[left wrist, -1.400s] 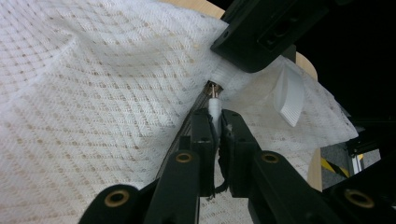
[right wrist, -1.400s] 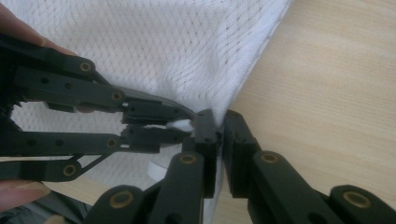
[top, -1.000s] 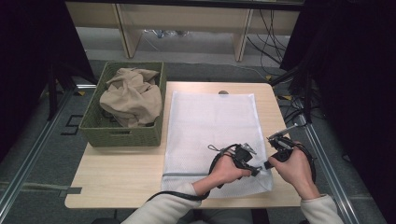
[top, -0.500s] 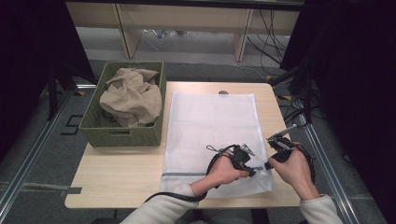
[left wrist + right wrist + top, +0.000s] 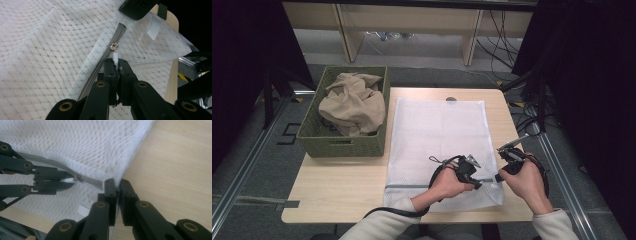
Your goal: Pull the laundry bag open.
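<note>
While the white mesh laundry bag (image 5: 439, 145) lies flat on the pale wooden table (image 5: 337, 185) in the high view, the left gripper (image 5: 472, 176) and right gripper (image 5: 503, 162) both sit at its near right corner, close together. A woven green basket (image 5: 343, 142) holding crumpled beige cloth (image 5: 352, 102) stands just beside the bag at the left.

In the left gripper view, the black jaws are closed on the white pull tab (image 5: 115, 58) of the small metal zipper slider (image 5: 113, 46), which sits on the grey zipper (image 5: 100, 67) running across the mesh.

In the right gripper view, the jaws are pinched shut on the bag's edge (image 5: 115, 182) at the end of the zipper, with the left gripper to the left, holding the tab at the slider (image 5: 79, 179).
</note>
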A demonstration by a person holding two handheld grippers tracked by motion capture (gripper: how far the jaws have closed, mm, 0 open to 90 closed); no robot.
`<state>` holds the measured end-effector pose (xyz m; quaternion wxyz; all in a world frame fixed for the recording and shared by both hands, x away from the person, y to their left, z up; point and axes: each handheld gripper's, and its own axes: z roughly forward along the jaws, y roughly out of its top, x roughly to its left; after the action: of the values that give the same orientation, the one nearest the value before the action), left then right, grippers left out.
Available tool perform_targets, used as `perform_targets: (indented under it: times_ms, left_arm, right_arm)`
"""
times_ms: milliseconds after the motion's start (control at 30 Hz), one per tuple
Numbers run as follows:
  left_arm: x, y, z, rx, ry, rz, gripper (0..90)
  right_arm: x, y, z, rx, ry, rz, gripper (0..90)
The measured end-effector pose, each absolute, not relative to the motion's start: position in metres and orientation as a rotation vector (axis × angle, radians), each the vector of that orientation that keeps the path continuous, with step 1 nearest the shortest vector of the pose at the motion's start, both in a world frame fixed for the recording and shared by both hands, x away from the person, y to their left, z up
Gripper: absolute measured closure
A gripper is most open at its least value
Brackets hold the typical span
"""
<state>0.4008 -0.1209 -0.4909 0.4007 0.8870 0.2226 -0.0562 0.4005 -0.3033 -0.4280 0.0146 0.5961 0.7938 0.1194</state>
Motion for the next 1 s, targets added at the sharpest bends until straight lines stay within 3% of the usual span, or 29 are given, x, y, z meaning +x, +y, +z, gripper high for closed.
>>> perform_targets:
  times_ms: [1000]
  left_arm:
    - [0.402,-0.105,-0.490,2.255,0.590,-0.139,86.8]
  right_arm:
    - [0.401,-0.306,-0.426,1.866,2.430,0.353,86.4]
